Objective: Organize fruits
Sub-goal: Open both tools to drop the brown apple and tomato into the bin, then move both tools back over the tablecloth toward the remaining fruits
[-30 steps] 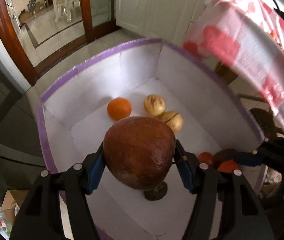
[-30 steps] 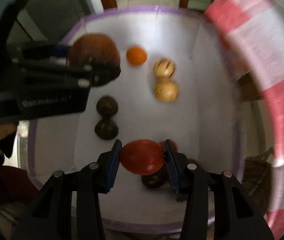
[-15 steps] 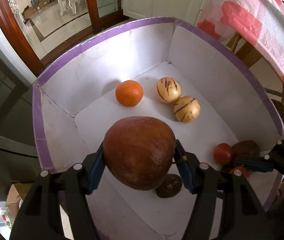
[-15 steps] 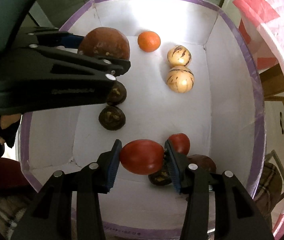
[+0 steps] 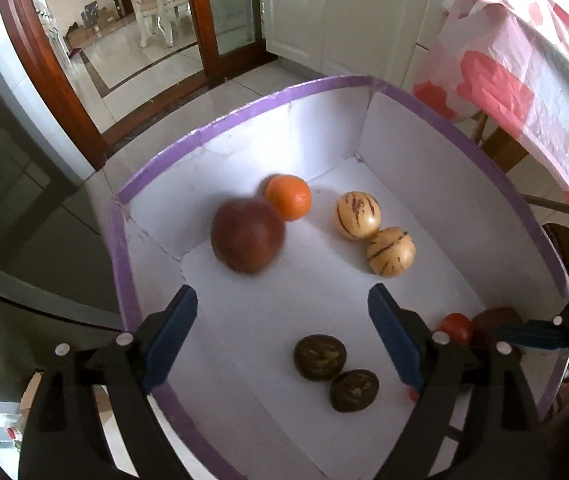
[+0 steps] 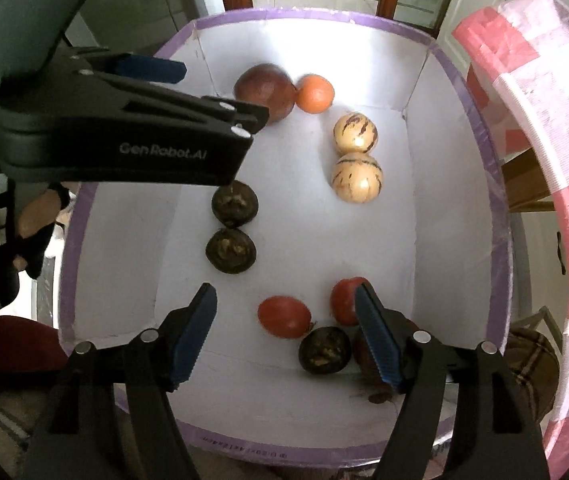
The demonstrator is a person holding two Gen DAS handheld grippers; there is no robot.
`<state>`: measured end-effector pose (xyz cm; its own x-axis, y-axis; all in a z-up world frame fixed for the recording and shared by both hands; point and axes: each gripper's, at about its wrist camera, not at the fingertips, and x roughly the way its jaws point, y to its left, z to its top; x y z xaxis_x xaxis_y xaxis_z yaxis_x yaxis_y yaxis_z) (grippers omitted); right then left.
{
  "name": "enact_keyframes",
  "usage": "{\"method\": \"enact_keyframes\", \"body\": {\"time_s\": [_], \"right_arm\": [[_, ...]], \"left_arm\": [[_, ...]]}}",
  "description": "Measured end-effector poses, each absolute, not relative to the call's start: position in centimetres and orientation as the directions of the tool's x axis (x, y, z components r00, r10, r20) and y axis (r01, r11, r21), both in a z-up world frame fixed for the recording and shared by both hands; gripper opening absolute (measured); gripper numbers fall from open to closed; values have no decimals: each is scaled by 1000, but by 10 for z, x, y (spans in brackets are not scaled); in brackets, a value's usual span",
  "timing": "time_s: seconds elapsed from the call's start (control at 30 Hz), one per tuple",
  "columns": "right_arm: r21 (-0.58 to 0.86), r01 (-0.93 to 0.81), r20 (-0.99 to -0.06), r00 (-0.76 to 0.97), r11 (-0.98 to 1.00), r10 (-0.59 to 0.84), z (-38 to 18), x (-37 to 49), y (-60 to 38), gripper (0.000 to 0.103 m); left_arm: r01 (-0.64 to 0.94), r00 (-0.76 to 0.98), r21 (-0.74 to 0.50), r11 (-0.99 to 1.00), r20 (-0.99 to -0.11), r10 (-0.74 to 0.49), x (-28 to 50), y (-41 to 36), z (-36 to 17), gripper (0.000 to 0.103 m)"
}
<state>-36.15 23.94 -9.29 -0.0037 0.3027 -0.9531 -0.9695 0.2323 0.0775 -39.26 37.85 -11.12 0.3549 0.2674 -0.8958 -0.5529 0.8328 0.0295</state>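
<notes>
Big reddish-brown fruit [image 5: 247, 235] lies in the far-left corner of the white box w/ purple rim [image 5: 240, 114], blurred in the left wrist view, touching the orange [image 5: 288, 197] beside it. Right of those, two yellow striped melons [image 5: 358, 215] sit touching each other near the far-right side. Mid-floor, two dark wrinkled fruits [image 5: 319, 357] side by side, just apart. Near-right corner: two red tomatoes [image 6: 284, 316], a third dark wrinkled fruit [image 6: 325, 349] just in front of them, and a brown fruit partly hidden behind the right finger.

Left gripper [image 5: 282, 342]: jaws spread wide, holding nothing, above the box's near-left part; fruit lies well ahead of the fingertips. Right gripper [image 6: 285, 336]: also spread, nothing between the pads; one tomato lies below the gap, the other by the right finger.

Outside: pink-and-white checked cloth [image 5: 524, 80] to the right, white cabinets [image 5: 344, 12] and wood-framed glass door [image 5: 220, 20] beyond the box, tiled floor.
</notes>
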Motion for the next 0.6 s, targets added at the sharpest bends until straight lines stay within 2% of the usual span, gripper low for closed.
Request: {"method": "enact_keyframes", "body": {"time_s": [0.27, 0.4, 0.47, 0.6], "right_arm": [[119, -959, -904, 3, 259, 427, -50, -348, 226, 71], [105, -952, -856, 61, 288, 513, -14, -335, 212, 71], [92, -943, -816, 111, 319, 567, 8, -326, 200, 71], [129, -892, -694, 231, 433, 682, 55, -294, 161, 80]], "left_arm": [[-525, 358, 90, 846, -879, 315, -382, 366, -91, 92], [-497, 364, 136, 857, -864, 348, -368, 357, -75, 92], [-501, 373, 158, 851, -848, 377, -359, 350, -63, 93], [-489, 410, 173, 855, -819, 401, -337, 332, -42, 94]]}}
